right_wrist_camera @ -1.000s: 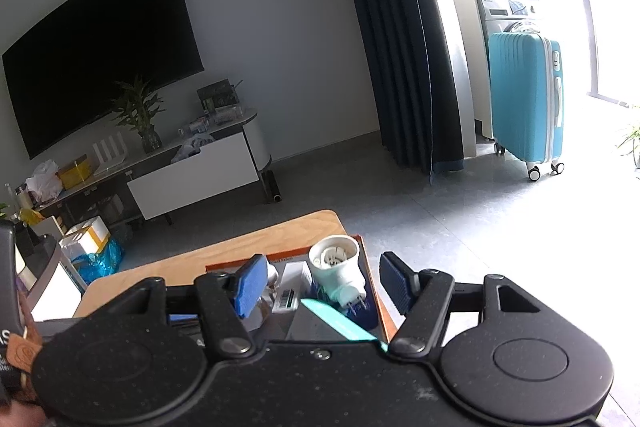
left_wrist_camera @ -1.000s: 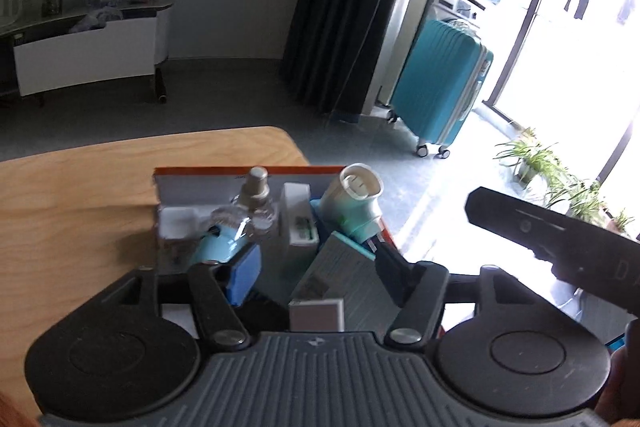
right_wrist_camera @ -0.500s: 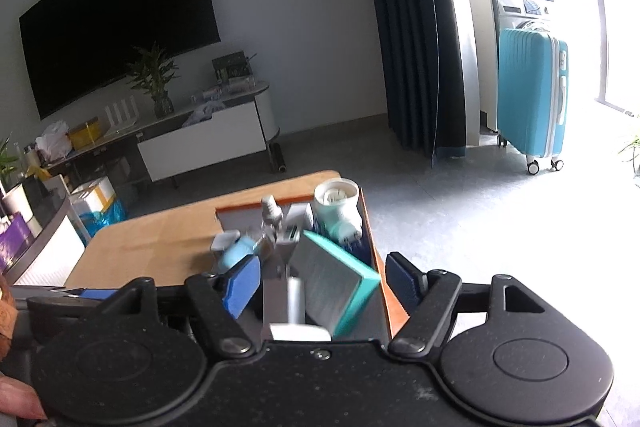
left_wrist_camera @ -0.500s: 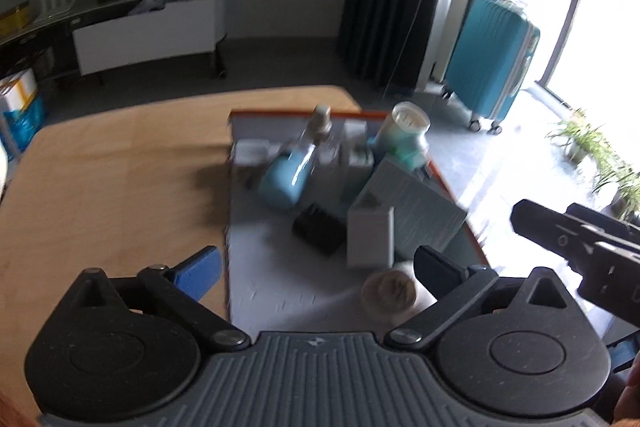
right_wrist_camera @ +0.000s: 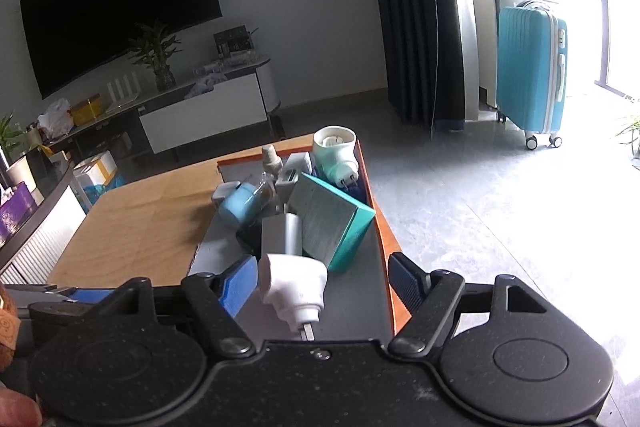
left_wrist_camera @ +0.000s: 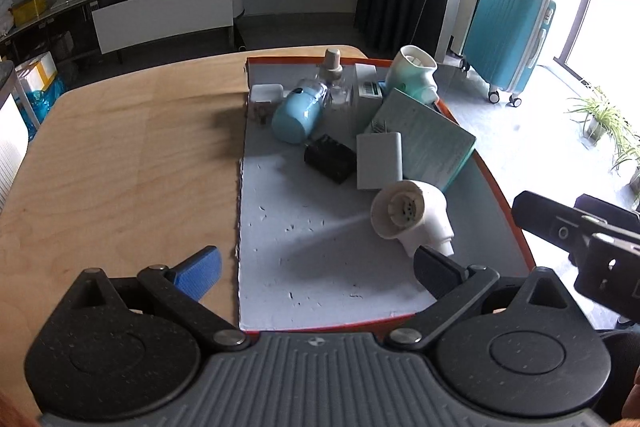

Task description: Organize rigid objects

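Note:
An orange-rimmed tray (left_wrist_camera: 304, 227) with a grey floor lies on the wooden table (left_wrist_camera: 120, 167). At its far end are piled a teal box (left_wrist_camera: 424, 139), a white power bank (left_wrist_camera: 378, 161), a black block (left_wrist_camera: 330, 157), a light blue cylinder (left_wrist_camera: 298, 115), a clear bottle (left_wrist_camera: 334, 83) and a white-and-teal plug-in (left_wrist_camera: 414, 75). A white plug-in device (left_wrist_camera: 408, 219) lies alone nearer me. My left gripper (left_wrist_camera: 318, 267) hangs wide open over the tray's near end, holding nothing. My right gripper (right_wrist_camera: 322, 281) is opening; the white plug-in device (right_wrist_camera: 292, 287) lies between its jaws, clear of the right pad.
The tray (right_wrist_camera: 384, 239) sits at the table's right edge, with floor beyond. A teal suitcase (left_wrist_camera: 508, 35) stands by a dark curtain. A TV bench (right_wrist_camera: 204, 111) with a plant runs along the far wall. The right gripper's body (left_wrist_camera: 580, 239) shows at the right of the left wrist view.
Both grippers have drawn back from the pile, so more of the tray shows. The left jaws have spread wide and the right jaws have widened. The white plug-in device now shows on the tray floor.

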`<state>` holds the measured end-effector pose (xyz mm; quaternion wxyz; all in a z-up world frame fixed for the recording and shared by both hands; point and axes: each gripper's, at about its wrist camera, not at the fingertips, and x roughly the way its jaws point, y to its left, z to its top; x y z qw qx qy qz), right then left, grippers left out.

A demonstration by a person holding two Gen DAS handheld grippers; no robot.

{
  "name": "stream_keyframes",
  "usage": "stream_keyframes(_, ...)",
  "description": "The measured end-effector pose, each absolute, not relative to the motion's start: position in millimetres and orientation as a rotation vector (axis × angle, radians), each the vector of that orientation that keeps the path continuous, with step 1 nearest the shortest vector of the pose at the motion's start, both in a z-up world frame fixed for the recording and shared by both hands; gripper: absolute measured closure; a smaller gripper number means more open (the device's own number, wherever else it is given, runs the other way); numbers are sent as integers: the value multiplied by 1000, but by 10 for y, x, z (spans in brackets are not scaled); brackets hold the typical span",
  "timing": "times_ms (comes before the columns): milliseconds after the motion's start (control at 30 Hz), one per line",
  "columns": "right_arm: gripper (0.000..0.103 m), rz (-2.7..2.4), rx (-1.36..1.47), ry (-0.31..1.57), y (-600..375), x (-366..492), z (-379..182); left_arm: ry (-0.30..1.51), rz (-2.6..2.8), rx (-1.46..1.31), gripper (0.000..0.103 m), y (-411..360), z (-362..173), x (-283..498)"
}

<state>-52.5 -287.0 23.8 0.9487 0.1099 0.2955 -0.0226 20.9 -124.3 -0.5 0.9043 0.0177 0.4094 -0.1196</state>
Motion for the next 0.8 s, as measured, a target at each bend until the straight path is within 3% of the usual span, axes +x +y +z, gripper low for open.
stream_keyframes(800, 16, -27, 218, 595, -2838, -573, 215, 854, -255, 24, 0, -1222, -34, 99)
